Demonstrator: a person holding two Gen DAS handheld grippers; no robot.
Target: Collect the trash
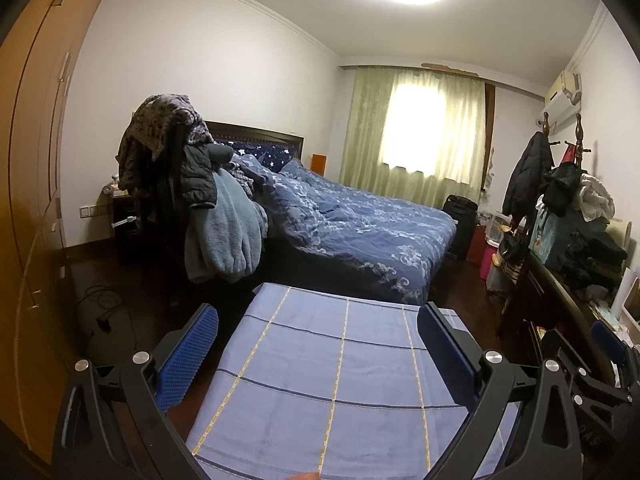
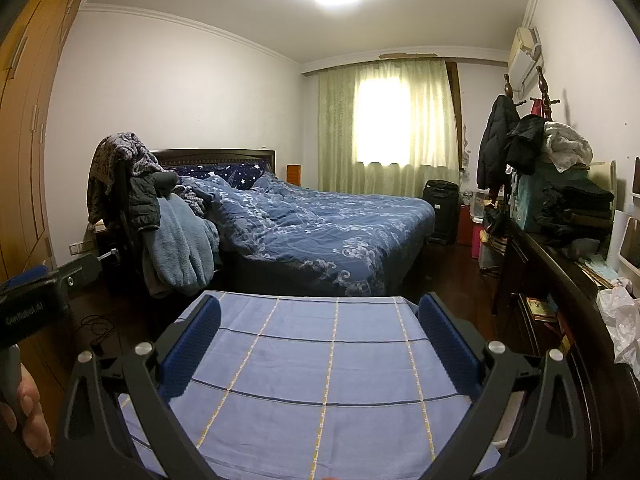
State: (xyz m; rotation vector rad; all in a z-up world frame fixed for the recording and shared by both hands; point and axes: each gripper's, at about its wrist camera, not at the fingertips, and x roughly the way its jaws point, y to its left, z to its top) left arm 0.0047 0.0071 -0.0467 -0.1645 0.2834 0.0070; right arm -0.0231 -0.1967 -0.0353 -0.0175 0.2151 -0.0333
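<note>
both the left gripper [image 1: 318, 354] and the right gripper [image 2: 320, 340] hover spread and empty over the checked blue cloth [image 2: 320, 368]. the likeliest trash, a crumpled white plastic bag [image 2: 620, 320], lies right of the cloth on the dark counter [image 2: 560, 276]; the right gripper should swing there and pinch a raised fold.

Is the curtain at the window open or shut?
Shut. The green curtain hangs drawn across the whole window; daylight only glows through the cloth, in both views.
</note>
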